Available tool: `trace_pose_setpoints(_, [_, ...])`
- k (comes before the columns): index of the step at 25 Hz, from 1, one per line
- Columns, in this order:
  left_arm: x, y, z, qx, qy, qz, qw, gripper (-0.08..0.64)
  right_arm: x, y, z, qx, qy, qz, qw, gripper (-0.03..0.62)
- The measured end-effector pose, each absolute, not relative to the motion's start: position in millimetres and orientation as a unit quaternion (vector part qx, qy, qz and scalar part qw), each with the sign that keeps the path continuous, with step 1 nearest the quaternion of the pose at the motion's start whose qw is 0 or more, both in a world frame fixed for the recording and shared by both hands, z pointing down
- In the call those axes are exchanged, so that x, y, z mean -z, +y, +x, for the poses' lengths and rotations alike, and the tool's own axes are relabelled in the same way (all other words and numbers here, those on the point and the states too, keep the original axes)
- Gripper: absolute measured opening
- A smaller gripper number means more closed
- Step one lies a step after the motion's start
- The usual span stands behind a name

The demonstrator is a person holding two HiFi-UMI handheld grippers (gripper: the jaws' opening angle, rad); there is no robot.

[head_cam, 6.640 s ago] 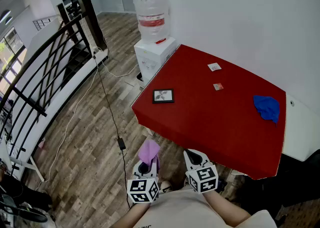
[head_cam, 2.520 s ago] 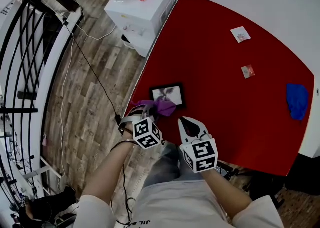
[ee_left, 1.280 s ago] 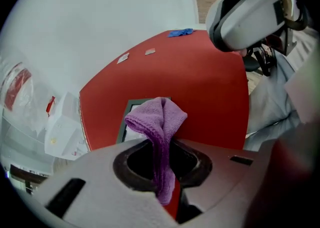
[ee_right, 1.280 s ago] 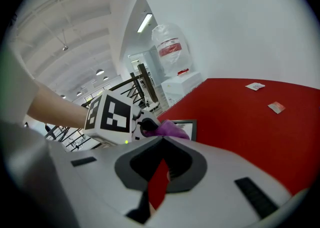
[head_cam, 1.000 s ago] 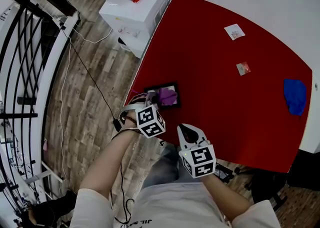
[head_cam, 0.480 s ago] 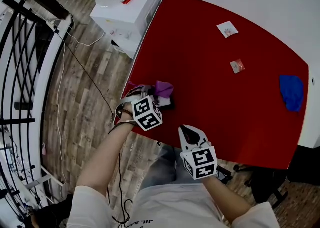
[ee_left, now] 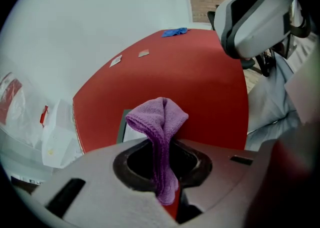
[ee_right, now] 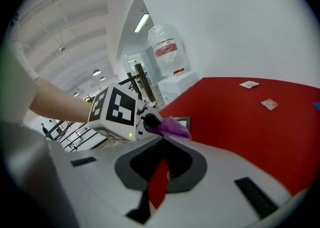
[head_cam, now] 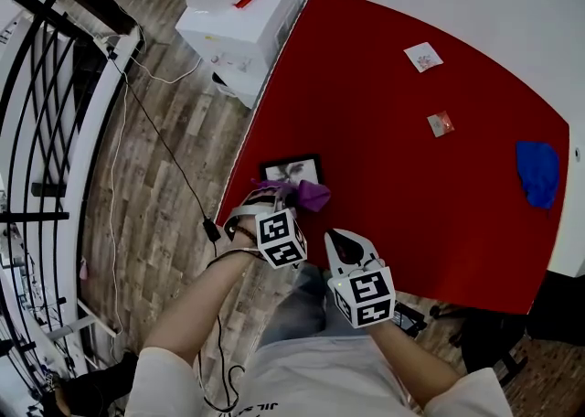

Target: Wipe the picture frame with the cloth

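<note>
The left claw [ee_left: 162,172] is pinched on a purple knitted cloth [ee_left: 160,122]. A strip of the cloth runs down between the jaws, and a folded lump bulges past their tips. Just beyond those tips a small black-edged picture frame with a pale print [head_cam: 292,169] lies flat on the red bench [head_cam: 411,196], close to the bench's left edge. In the head view the cloth [head_cam: 309,194] sits at the frame's near right corner; whether it presses on the frame cannot be told.

To the right of the left claw [head_cam: 274,194], the right claw [head_cam: 345,243] hangs at the bench's near edge. Its jaws are pressed together at the tips with nothing held; in the right gripper view only red bench shows through the gap behind the tips of this claw [ee_right: 162,164].

Well ahead of both claws lie two small paper cards [head_cam: 423,57] [head_cam: 441,122], and far to the right a crumpled blue cloth [head_cam: 537,171]. Beyond the bench's far left corner a white water dispenser [head_cam: 242,26] carries an upturned clear bottle with a red label [ee_right: 167,47]; how full it is cannot be told.
</note>
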State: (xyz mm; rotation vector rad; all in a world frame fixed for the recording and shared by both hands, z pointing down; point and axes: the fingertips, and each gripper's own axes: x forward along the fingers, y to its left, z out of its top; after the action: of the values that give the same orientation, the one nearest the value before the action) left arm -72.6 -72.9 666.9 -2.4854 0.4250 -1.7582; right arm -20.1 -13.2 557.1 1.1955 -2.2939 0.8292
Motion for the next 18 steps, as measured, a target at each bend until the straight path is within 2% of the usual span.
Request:
trace_pose_setpoints(12, [-660,-164,-73,0.565,0.184,-0.804,0.024,0.057,-562,-12,-3,-0.307,-0.811,0.449,0.213,0.003])
trace_pose_setpoints(18, [-659,-165,-62,0.564,0.171,-0.808,0.019,0.057,-563,-12,2,-0.313,-0.806,0.456,0.212,0.003])
